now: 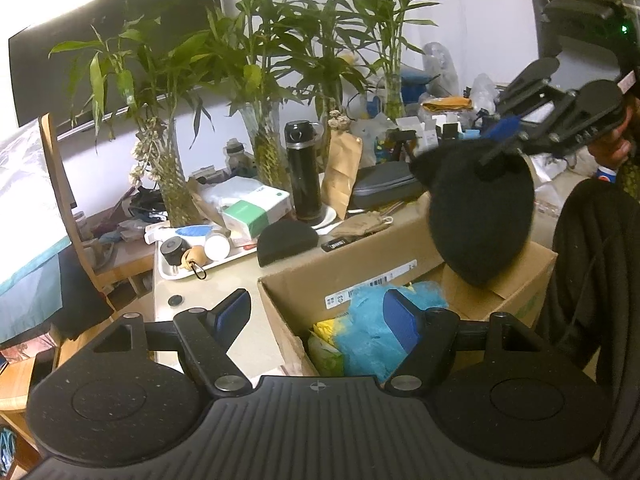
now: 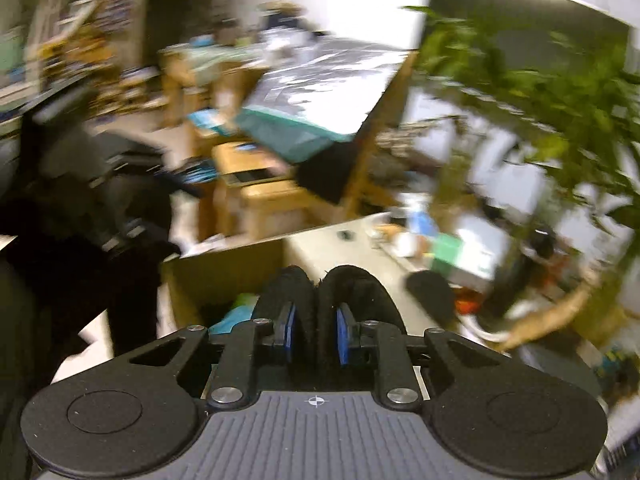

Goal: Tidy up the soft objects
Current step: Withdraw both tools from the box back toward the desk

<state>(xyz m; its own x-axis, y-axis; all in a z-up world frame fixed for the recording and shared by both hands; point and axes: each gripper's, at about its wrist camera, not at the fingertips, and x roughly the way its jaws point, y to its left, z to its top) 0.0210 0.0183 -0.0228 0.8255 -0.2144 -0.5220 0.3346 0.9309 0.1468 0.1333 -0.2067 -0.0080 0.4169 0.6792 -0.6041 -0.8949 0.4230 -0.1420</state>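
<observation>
Right gripper point(image 2: 316, 330) you hold tilted down, pads pinched on black beanie point(image 1: 482, 216) hanging above cardboard box point(image 1: 360, 264) far rim; left gripper point(image 1: 320, 316) wide, empty, at near rim.

Dim indoor light, glare at upper left, fisheye-bent edges, right wrist view motion-blurred

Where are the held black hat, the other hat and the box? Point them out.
Held hat point(image 1: 482, 216), left wrist view, middle of its body.
Other hat point(image 1: 286, 240), left wrist view, its crown.
Box point(image 1: 360, 256), left wrist view, far wall.
</observation>
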